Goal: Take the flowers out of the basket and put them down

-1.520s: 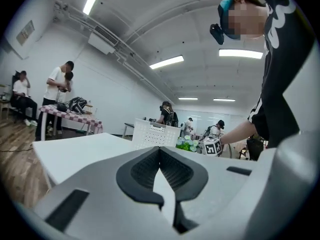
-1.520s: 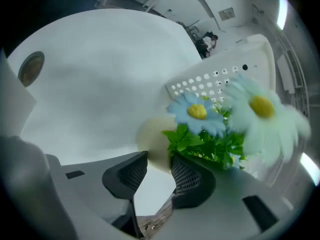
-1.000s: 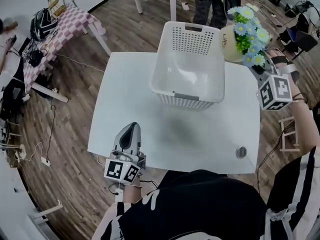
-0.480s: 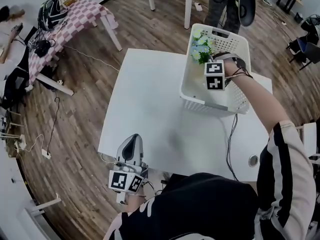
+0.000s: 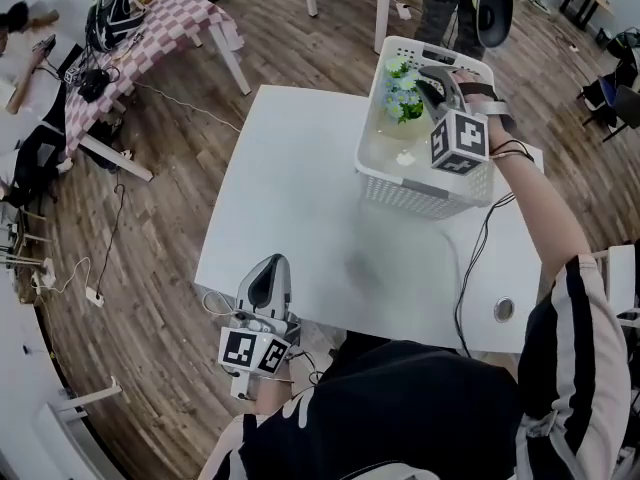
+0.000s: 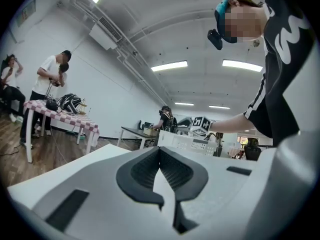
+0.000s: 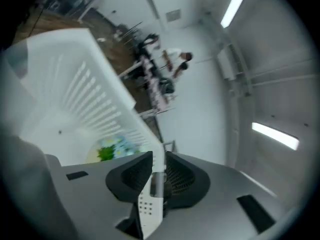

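Right gripper (image 5: 433, 86): its fingers have just been closing, and the basket (image 5: 410, 190) wall is clamped between them, as shown in the right gripper view. The flowers (image 5: 403, 98) are not gripped. They are seen inside the basket, just beside those fingers on the inner side of the wall. Left gripper (image 5: 268, 270): fingers closed on nothing, held at the near tabletop (image 5: 300, 198) edge, well apart from the basket.

Risks: if a lift is made now, the basket would likely be dragged or tipped instead of the flowers being taken, since it is steadied by nothing. If the fingers are reopened and pushed in carelessly, blooms could be crushed, and a grip on petals alone may slip.
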